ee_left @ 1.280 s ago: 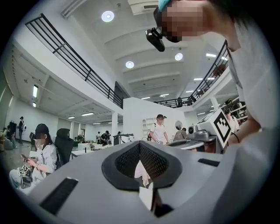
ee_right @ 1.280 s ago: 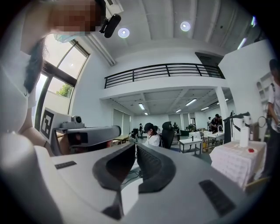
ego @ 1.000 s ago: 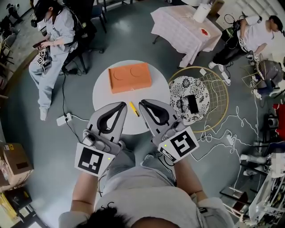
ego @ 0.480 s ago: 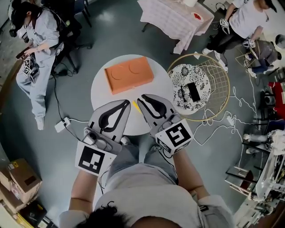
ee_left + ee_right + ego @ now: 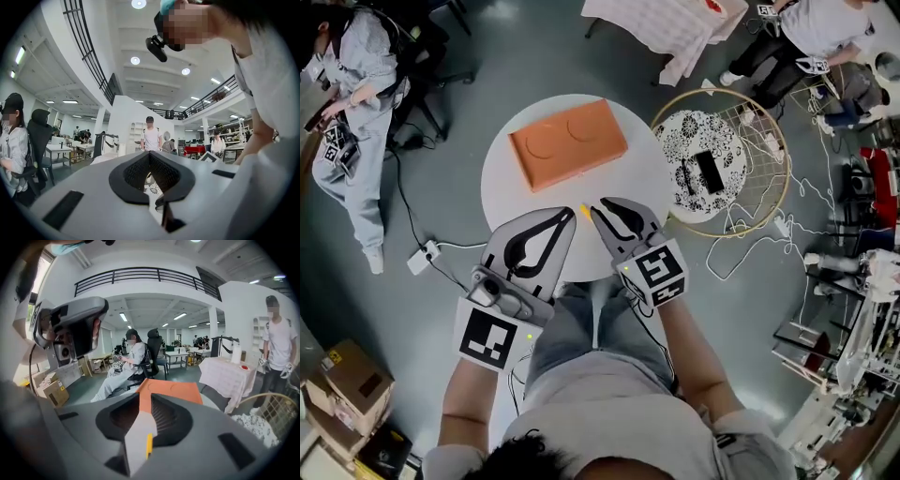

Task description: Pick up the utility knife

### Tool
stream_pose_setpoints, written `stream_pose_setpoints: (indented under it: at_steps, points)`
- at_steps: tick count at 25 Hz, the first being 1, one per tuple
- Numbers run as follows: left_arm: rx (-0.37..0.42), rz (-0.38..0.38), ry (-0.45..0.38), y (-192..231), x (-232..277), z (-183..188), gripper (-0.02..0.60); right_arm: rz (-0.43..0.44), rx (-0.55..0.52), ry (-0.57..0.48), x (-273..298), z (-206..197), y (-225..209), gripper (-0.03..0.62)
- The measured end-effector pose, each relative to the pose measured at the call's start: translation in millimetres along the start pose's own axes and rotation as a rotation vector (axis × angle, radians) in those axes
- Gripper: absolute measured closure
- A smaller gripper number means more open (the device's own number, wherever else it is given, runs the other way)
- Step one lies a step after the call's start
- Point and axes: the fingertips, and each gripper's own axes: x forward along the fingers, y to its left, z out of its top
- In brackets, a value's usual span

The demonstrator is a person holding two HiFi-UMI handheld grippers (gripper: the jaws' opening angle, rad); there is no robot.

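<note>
Head view: the utility knife point(image 5: 584, 212) is lying on the white round table point(image 5: 516, 178), between the tips of the left gripper point(image 5: 568, 215) and the right gripper point(image 5: 606, 205).

Left gripper view: the jaws are pressing together, holding nothing.

Right gripper view: the jaws are standing apart, and the knife is showing through the gap.

Bright, even indoor light from round ceiling lamps point(image 5: 135, 60), with soft shadows. Both gripper views show strong fisheye bending, dark corners and a slightly blurred foreground.

This is a big work hall, like a lab. Cables point(image 5: 741, 251) lie on the grey floor point(image 5: 394, 328). People point(image 5: 127, 363) sit by tables point(image 5: 180, 354) under a balcony point(image 5: 140, 275).
</note>
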Motion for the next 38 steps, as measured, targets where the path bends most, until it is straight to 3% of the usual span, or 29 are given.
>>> stream_pose_setpoints:
  at_steps: [19, 28, 38]
  points:
    - [-0.058, -0.027, 0.049, 15.3, 0.0, -41.8, 0.571, 0.004, 0.021, 0.32, 49.7, -144.5, -0.1, 0.508]
    - [-0.079, -0.009, 0.077, 25.0, -6.0, -57.7, 0.572, -0.019, 0.012, 0.406, 60.7, -171.0, -5.9, 0.507]
    - [-0.091, 0.005, 0.08, 23.6, -4.9, -62.7, 0.571, -0.057, -0.065, 0.457, 61.5, -170.5, -4.8, 0.525]
